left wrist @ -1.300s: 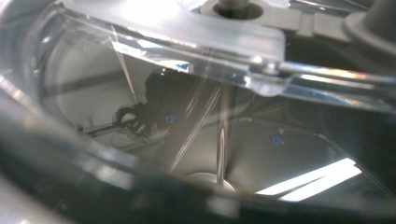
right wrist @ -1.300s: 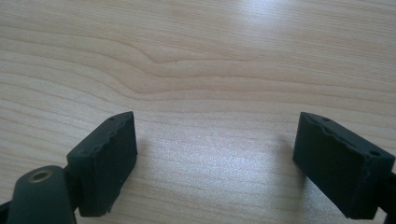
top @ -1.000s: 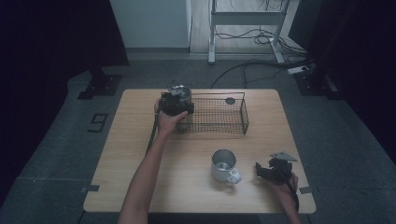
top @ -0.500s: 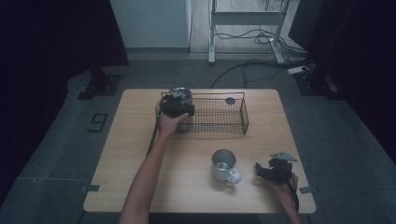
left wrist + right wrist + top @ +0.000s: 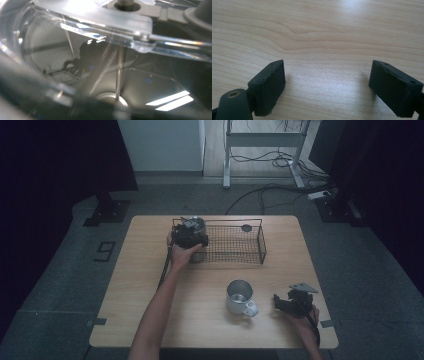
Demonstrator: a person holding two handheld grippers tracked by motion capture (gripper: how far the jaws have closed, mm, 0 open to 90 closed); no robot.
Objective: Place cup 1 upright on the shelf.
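My left gripper (image 5: 189,237) is at the left end of the black wire basket (image 5: 235,251), at a round clear vessel (image 5: 195,224) that sits over that end. In the left gripper view the clear vessel (image 5: 62,47) is pressed right up to the lens, with a pale lid across the top and a thin metal rod (image 5: 117,80) running down inside. The jaws appear shut on its wall, though they are blurred. A metal mug (image 5: 239,296) stands on the table's near right. My right gripper (image 5: 281,304) rests to the right of the mug, open (image 5: 327,87) over bare wood.
A small dark round object (image 5: 246,227) lies at the basket's far right. The wooden table (image 5: 145,285) has free room at its left and front. Cables and a metal frame stand on the floor beyond the table.
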